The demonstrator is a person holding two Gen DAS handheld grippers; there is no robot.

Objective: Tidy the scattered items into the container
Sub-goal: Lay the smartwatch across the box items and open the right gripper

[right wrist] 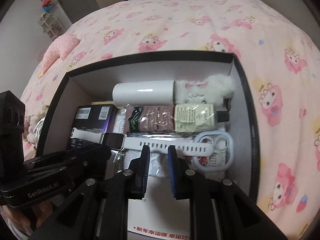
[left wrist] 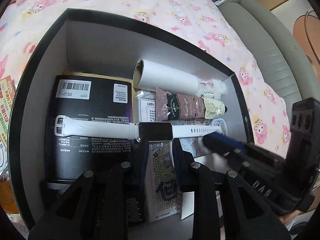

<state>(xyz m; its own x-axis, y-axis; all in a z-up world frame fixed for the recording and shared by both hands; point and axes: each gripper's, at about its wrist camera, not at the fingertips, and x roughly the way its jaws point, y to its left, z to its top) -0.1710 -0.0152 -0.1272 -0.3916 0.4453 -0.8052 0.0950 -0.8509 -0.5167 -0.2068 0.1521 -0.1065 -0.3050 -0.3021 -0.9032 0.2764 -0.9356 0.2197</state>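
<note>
A white smartwatch [left wrist: 154, 131] with a dark face lies flat across the items inside the black box [left wrist: 50, 40], whose inner walls are white. My left gripper [left wrist: 161, 150] stands just in front of the watch face, jaws slightly apart, pads not pressing on it. My right gripper [right wrist: 158, 153] is open a little, with the perforated watch strap [right wrist: 176, 147] lying across just past its blue-padded fingertips. In the left wrist view the right gripper [left wrist: 212, 138] reaches in from the right over the strap. In the right wrist view the left gripper [right wrist: 104, 150] ends at the watch face [right wrist: 113, 140].
In the box lie a black product carton [left wrist: 88, 104], a white roll [left wrist: 166, 78], a fluffy white toy [right wrist: 208, 90], a wrapped hand-cream tube [right wrist: 170, 118] and a clear phone case [right wrist: 218, 150]. The box sits on a pink cartoon-print bedsheet [right wrist: 200, 20]. Leaflets [left wrist: 6, 104] lie left of it.
</note>
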